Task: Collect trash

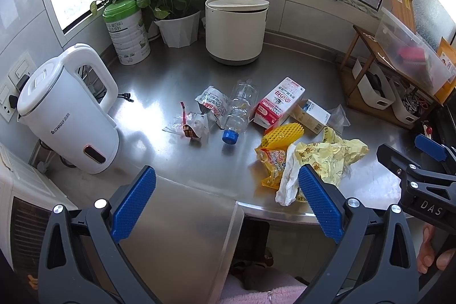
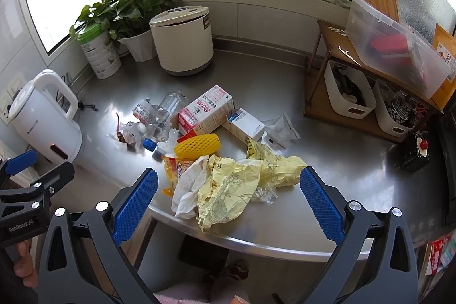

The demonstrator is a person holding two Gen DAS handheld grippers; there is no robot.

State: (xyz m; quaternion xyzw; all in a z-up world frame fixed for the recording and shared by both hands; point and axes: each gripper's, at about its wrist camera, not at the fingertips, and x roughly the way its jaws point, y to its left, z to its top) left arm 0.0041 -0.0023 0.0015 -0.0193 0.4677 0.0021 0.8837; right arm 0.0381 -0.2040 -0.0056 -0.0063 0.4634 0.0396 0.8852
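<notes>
Trash lies on the steel counter [image 1: 182,161]: a clear bottle with a blue cap [image 1: 238,110], a pink and white carton [image 1: 278,103], a small box [image 1: 312,116], a yellow foam net [image 1: 282,134], clear wrappers [image 1: 193,124], a yellow soap wrapper [image 1: 272,164], a white tissue [image 2: 189,187] and a crumpled yellow bag [image 2: 242,181]. A white lidded bin [image 1: 235,29] stands at the back. My left gripper [image 1: 226,190] is open and empty above the counter's front edge. My right gripper [image 2: 228,190] is open and empty, just short of the yellow bag.
A white kettle [image 1: 68,110] stands at the left. A green-lidded canister [image 1: 126,30] and a potted plant [image 1: 171,7] are beside the bin. A wooden shelf [image 2: 359,93] with white baskets and a clear tub stands at the right.
</notes>
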